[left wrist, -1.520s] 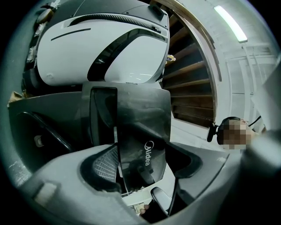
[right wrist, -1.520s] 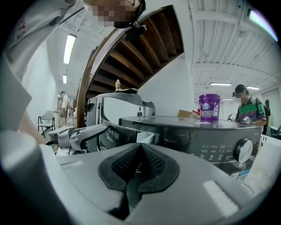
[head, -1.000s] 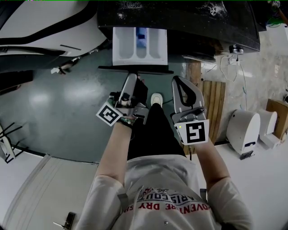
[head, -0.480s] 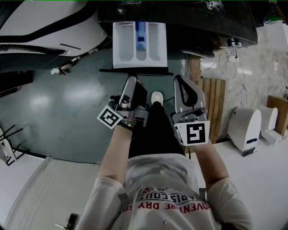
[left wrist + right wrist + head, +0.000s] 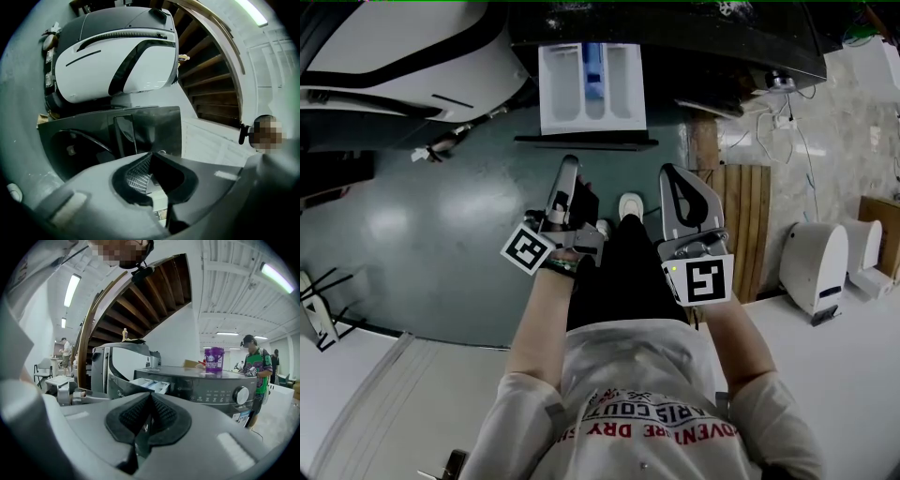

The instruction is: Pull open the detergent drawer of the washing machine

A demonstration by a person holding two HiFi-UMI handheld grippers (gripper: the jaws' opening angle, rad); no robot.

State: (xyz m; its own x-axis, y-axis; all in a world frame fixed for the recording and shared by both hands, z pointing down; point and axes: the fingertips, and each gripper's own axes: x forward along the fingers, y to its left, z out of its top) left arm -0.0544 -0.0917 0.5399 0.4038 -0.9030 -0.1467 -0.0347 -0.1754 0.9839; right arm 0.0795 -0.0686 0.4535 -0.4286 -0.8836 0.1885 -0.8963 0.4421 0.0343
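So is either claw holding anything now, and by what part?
Nothing is held. The left claw has just closed on empty air, the right claw is shut and empty, both clear of the open detergent drawer.

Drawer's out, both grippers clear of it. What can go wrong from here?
1. The detergent drawer juts far out of the washing machine; a forward move by the left gripper or right gripper might knock it or push it back in.
2. The left gripper's fingers have just closed on nothing and the right's are shut, so re-gripping the drawer needs reopening first.
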